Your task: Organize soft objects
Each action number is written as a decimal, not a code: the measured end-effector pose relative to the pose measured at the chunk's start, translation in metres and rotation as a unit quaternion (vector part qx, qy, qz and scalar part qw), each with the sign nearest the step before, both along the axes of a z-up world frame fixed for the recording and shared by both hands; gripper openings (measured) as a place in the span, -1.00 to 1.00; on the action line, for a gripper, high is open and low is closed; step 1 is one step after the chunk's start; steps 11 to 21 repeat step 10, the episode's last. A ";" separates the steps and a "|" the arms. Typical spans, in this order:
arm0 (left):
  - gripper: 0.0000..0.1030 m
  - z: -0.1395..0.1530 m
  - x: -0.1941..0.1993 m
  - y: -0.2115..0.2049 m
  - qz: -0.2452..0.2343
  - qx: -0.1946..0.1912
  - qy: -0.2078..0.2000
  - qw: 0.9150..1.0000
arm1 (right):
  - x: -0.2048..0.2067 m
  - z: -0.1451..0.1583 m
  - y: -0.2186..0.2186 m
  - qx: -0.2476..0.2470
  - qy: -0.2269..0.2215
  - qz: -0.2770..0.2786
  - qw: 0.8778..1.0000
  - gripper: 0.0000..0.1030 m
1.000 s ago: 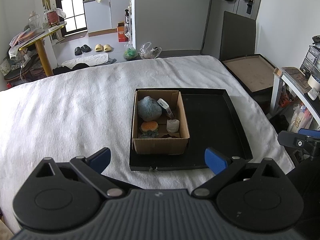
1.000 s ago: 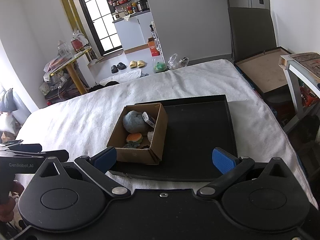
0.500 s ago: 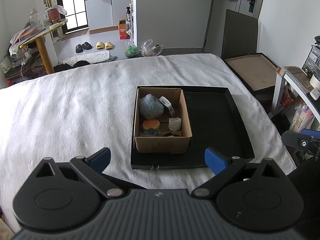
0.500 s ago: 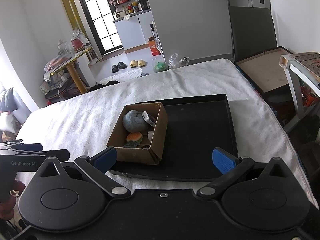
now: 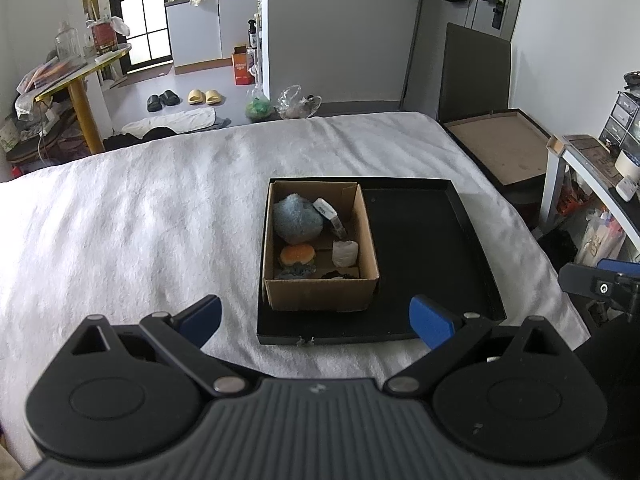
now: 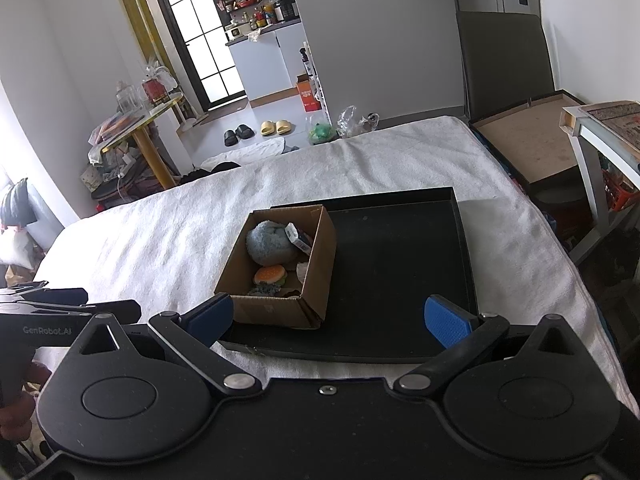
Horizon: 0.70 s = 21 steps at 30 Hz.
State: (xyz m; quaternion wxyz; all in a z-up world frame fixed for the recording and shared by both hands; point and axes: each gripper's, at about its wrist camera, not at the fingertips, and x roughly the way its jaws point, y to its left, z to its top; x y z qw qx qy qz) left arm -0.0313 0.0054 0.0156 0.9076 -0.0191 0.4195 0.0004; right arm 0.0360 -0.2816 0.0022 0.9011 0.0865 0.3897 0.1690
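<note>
White towelling bed cover (image 5: pixel 140 232) carries a shallow black rectangular tray (image 5: pixel 472 248); an open brown cardboard box (image 5: pixel 320 292) sits in its left part. Inside lie a fluffy blue-grey plush ball (image 5: pixel 297 218), an orange burger-shaped soft toy (image 5: pixel 297 255) and a small white soft roll (image 5: pixel 345 252). Left tongs (image 5: pixel 316 316) and right tongs (image 6: pixel 328 316) hover near the tray's front edge, both spread apart, holding nothing.

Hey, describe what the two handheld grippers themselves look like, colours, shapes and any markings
Both are matte black plastic. The left gripper and right gripper each have two angled link arms with silver pivot pins, round black discs at the base, and blue textured pads at the tips. The left one's body is ribbed. White "GenRobot.AI" lettering marks the left gripper's side, seen from the right wrist. No cables or sleeves show.
</note>
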 end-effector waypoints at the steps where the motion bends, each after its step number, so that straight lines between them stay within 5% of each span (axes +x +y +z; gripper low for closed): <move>1: 0.93 0.000 0.000 0.000 -0.001 0.000 0.000 1.000 | 0.000 0.000 0.000 0.000 -0.001 0.000 1.000 1.00; 21: 0.93 -0.002 0.003 -0.004 -0.006 -0.009 0.003 1.000 | 0.001 0.000 -0.003 0.003 0.002 -0.002 1.000 1.00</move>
